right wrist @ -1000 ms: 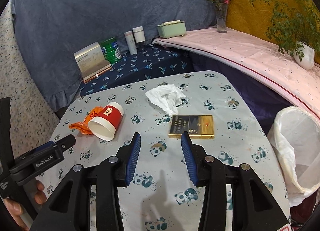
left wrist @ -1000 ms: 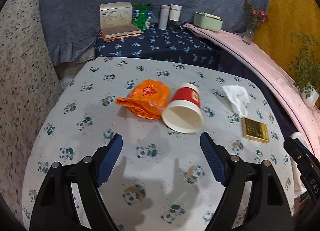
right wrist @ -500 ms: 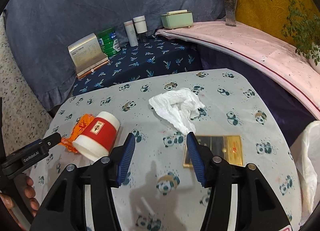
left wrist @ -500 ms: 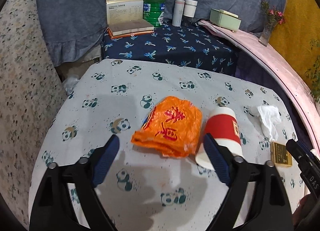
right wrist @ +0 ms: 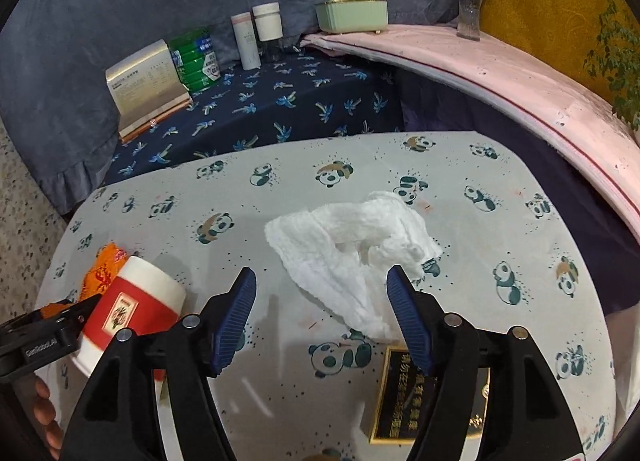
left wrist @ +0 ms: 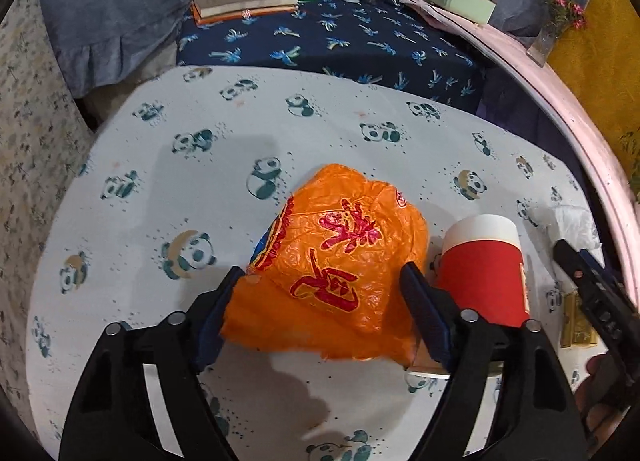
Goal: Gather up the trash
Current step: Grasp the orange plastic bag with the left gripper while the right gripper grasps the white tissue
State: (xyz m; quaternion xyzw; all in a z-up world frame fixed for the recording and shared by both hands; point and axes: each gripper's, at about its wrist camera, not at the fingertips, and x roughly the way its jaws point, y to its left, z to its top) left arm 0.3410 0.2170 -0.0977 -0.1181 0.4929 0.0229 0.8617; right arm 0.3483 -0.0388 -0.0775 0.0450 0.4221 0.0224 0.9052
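A crumpled orange plastic bag (left wrist: pixel 332 265) lies on the panda-print table (left wrist: pixel 200 165). My left gripper (left wrist: pixel 320 285) is open, its blue fingers on either side of the bag's near end. A red and white paper cup (left wrist: pixel 484 269) lies on its side just right of the bag; it also shows in the right wrist view (right wrist: pixel 128 309). A crumpled white tissue (right wrist: pixel 352 245) lies mid-table. My right gripper (right wrist: pixel 322 293) is open, its fingers on either side of the tissue's near corner. A gold and black box (right wrist: pixel 420 393) lies under the right finger.
Behind the table a dark blue palm-print surface (right wrist: pixel 280 101) holds a book (right wrist: pixel 144 85), a green canister (right wrist: pixel 196 59), two bottles (right wrist: pixel 260 35) and a mint box (right wrist: pixel 352 13). A pink ledge (right wrist: pixel 500 73) curves along the right with a flower vase (right wrist: pixel 468 9).
Both grippers have moved forward and down. The left now straddles the orange bag; the right has passed over the gold box and straddles the tissue's near corner. Both stay open.
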